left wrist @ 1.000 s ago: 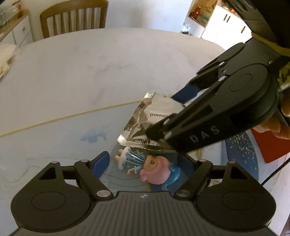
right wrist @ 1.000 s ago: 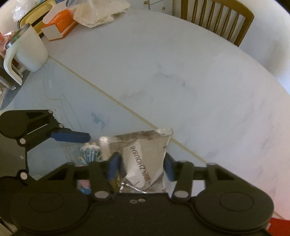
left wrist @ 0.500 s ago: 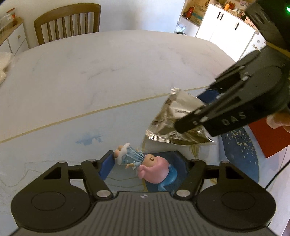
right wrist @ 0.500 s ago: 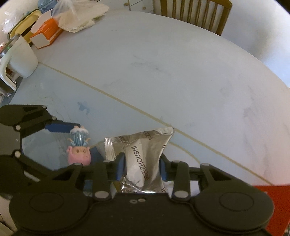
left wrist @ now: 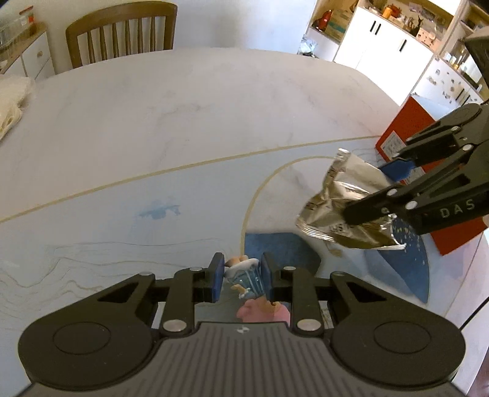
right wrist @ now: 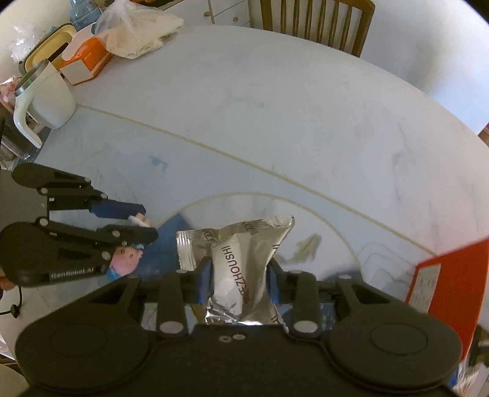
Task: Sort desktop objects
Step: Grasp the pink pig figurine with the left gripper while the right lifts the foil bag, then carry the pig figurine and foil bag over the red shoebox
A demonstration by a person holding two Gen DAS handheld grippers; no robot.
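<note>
Left tongs (left wrist: 240,276) newly around doll (left wrist: 244,274)

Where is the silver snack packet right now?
The silver snack packet is clamped in the right gripper, above the mat, right of the doll.

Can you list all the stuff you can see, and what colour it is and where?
snack packet: 1, silver, in the right gripper
doll: 1, pink and blue, in the left gripper
box: 1, red, right table edge
mug: 1, white, far left
carton: 1, orange and white, far left
plastic bag: 1, clear, behind the carton
chair: 1, brown, beyond the table
table: 1, white and pale blue
left gripper: 1, black, blue pads
right gripper: 1, black, blue pads
</note>
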